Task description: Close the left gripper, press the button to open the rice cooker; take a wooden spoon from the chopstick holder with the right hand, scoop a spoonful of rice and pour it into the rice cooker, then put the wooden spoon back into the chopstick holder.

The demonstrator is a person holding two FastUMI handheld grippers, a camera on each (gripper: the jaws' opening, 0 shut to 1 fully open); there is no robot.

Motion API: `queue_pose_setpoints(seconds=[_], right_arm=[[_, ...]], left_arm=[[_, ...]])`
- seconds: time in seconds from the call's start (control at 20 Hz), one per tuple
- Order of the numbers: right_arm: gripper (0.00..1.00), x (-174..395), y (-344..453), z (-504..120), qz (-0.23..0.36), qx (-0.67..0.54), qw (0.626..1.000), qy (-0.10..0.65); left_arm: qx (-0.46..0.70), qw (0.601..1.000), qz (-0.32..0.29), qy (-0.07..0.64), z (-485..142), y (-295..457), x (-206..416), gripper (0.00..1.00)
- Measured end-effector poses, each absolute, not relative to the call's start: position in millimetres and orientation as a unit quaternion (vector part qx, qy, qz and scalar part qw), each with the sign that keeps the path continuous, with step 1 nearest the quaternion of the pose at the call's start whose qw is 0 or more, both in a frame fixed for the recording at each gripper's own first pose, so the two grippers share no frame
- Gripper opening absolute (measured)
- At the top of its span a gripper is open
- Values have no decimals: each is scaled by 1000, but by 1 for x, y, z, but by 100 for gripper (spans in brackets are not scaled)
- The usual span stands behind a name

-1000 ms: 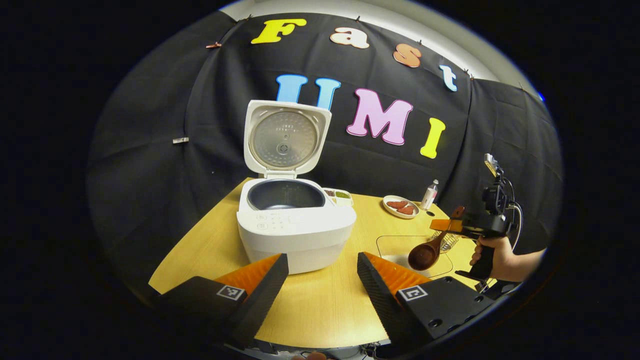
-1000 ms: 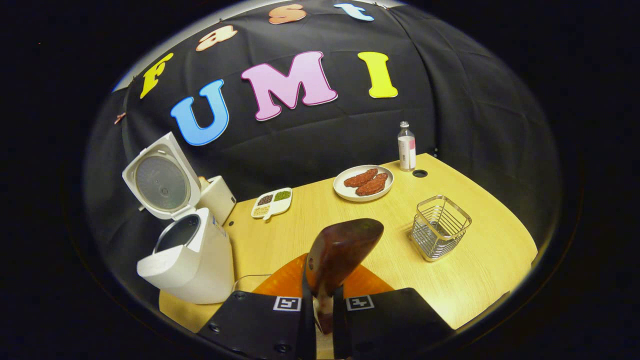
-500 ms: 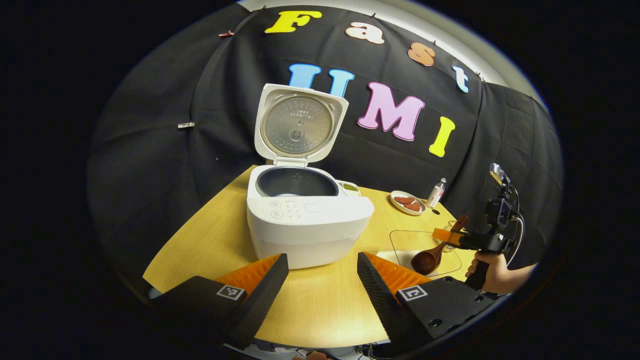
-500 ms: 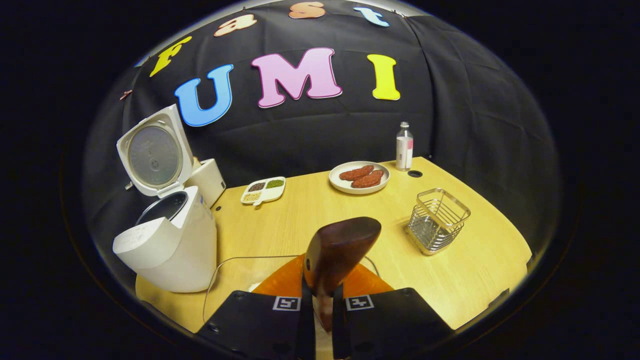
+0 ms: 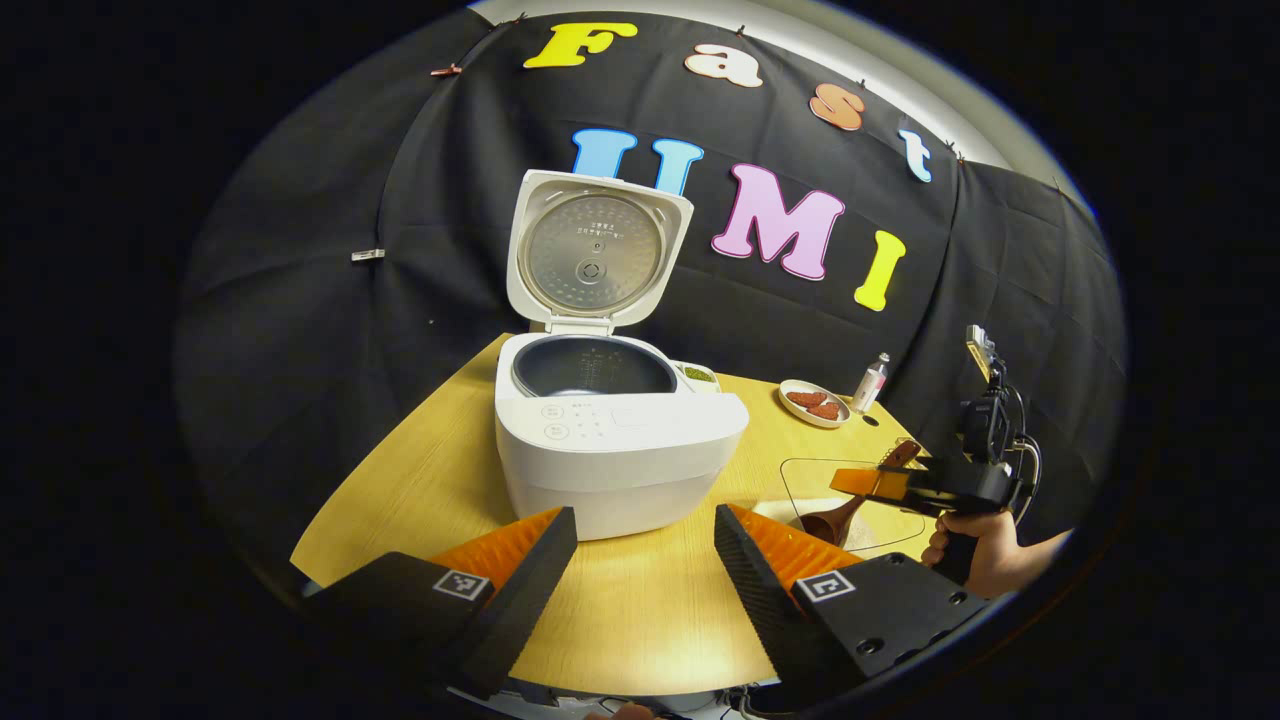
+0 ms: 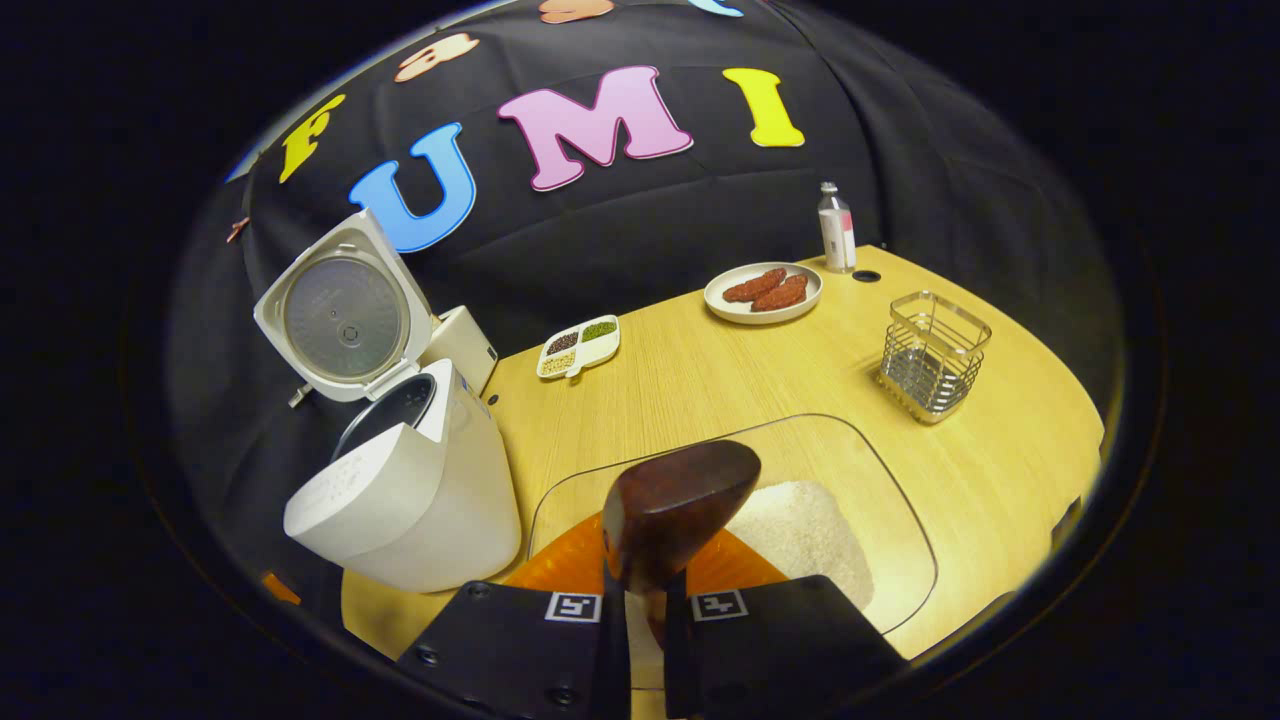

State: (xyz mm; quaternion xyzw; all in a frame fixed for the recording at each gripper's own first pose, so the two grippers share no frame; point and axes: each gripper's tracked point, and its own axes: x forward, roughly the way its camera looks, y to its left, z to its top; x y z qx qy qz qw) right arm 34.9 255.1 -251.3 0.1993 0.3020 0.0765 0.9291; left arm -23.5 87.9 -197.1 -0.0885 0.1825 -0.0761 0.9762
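Note:
The white rice cooker (image 5: 610, 450) stands open on the wooden table, its lid (image 5: 595, 250) upright and the dark inner pot bare. My left gripper (image 5: 645, 560) is open just in front of it, holding nothing. To the right, a hand (image 5: 975, 560) holds my right gripper (image 5: 880, 483), shut on the wooden spoon (image 5: 830, 522). In the right gripper view the spoon's bowl (image 6: 680, 505) hangs over the near edge of a rice pile (image 6: 800, 530) in a glass tray (image 6: 890, 470), with my right gripper (image 6: 645, 585) clamped on its handle. The wire chopstick holder (image 6: 932, 355) stands at the far right.
A plate of reddish food (image 6: 762, 292), a small bottle (image 6: 835, 228) and a divided dish of grains (image 6: 578, 345) sit along the back of the table. The rice cooker (image 6: 410, 500) is left of the tray. The table edge (image 6: 1080, 470) runs close behind the holder.
My right gripper has tipped down and moved the spoon over the glass tray, bringing the rice into view beneath it. My left gripper drew nearer the cooker, then held still.

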Motion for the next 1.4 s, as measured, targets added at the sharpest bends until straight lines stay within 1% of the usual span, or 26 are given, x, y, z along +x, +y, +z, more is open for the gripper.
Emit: queue_pose_setpoints(seconds=[0.05,0.1,0.3,0.35,0.4,0.45,0.6,0.8,1.05,1.4], right_arm=[[13,35,256,-252,72,215,924,309],[17,34,255,-252,67,230,918,316],[18,34,250,-259,47,293,887,353],[14,34,246,-260,39,314,877,362],[18,35,240,-261,30,335,868,366],[18,37,235,-260,23,355,859,368],[18,40,219,-253,7,395,843,365],[18,52,198,-248,-7,419,836,354],[18,64,174,-226,-27,476,810,341],[18,78,168,-183,-14,526,786,326]], left_arm=[[-87,976,-77,182,-196,88,-24,96],[-86,976,-77,182,-197,88,-25,96],[-87,977,-71,181,-196,92,-27,96],[-90,977,-66,180,-194,94,-27,95],[-94,977,-64,178,-192,96,-27,95],[-99,978,-61,176,-189,97,-27,95],[-104,978,-55,174,-188,99,-25,95],[-91,981,-52,165,-180,99,-24,96],[-76,984,-66,150,-166,85,-26,96],[-73,985,-76,137,-154,69,-30,96]])
